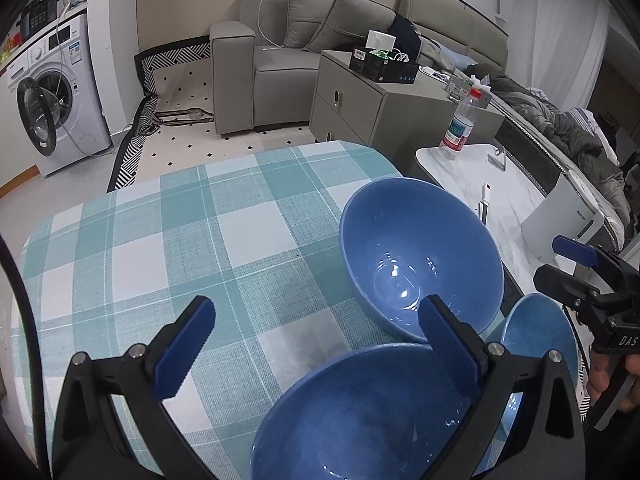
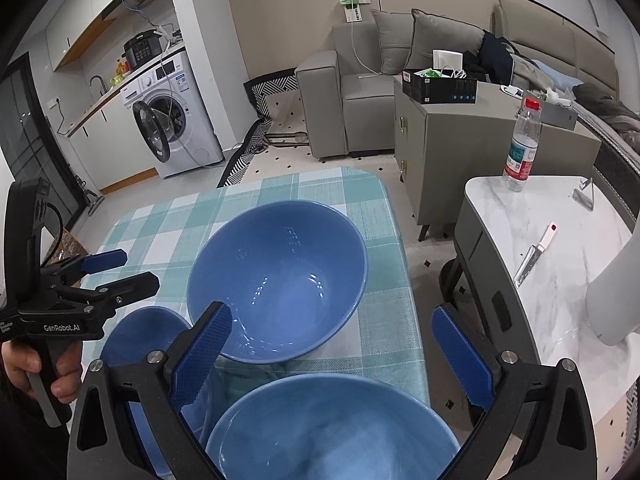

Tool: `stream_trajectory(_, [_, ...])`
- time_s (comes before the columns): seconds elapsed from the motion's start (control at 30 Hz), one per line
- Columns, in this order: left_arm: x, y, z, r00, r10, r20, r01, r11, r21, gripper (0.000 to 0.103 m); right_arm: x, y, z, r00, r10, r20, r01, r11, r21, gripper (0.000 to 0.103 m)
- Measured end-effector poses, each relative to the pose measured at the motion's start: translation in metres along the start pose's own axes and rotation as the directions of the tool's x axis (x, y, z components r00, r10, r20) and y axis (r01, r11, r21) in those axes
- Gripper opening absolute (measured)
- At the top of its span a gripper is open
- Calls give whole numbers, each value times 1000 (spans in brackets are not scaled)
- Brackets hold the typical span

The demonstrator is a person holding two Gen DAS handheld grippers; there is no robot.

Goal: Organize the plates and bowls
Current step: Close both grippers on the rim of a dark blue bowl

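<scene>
On a table (image 2: pixel 332 184) w/ a teal-and-white checked cloth, three blue bowls sit empty and upright. Seen from the right wrist cam, the far bowl (image 2: pixel 280 276) fills centre frame, the near bowl (image 2: pixel 332 428) lies at 6 o'clock just below it, and a small bowl (image 2: pixel 144 332) shows at 8 o'clock, partly hidden by the gripper body. The right gripper (image 2: pixel 332 356) hangs over the gap between the far and near bowls, fingers spread wide, nothing between them; its left fingertip overlaps the far bowl's near rim in view, contact unclear. At 9 o'clock a hand (image 2: pixel 24 364) grips the handle of the left gripper (image 2: pixel 120 268), its blue-tipped fingers apart, empty. From the left wrist cam, the same gripper's fingers are spread over the cloth and the near bowl's rim, and the right gripper shows at 3 o'clock, empty too. Beyond the table at 2 o'clock, a white marble side table (image 2: pixel 560 264) carries a water bottle (image 2: pixel 522 148) and a knife (image 2: pixel 534 254), approx. well apart.
</scene>
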State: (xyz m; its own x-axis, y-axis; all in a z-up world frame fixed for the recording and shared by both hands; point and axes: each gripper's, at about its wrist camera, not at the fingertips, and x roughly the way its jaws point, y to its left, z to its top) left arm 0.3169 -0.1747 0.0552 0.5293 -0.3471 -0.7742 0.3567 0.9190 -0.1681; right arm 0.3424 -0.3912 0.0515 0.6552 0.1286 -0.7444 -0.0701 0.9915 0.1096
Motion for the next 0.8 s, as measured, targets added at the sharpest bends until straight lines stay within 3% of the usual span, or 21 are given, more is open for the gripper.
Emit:
stream_trajectory(0.27, [15,-2,7,1000,0,-26,0,1000,8,101,19,-7,4,999,11,-36,-10,1000,19,102])
stream_trajectory(0.47, [27,-5,9,999,1,-54,0,1000,30,95,36,-10,4,997,24,-77,-22,1000,18,100])
stream_trajectory(0.57, [32,-6,9,998,0,-64,2,1000,29,93,43,-12,4,996,25,-91,-23,1000,18,95])
stream_trajectory(0.7, [38,-6,10,997,-2,-76,5,999,32,91,51,-14,3,993,35,-108,-33,999,19,82])
stream_trajectory(0.8, [40,-6,11,997,-8,-80,10,1000,27,90,55,-13,4,993,36,-113,-34,999,16,80])
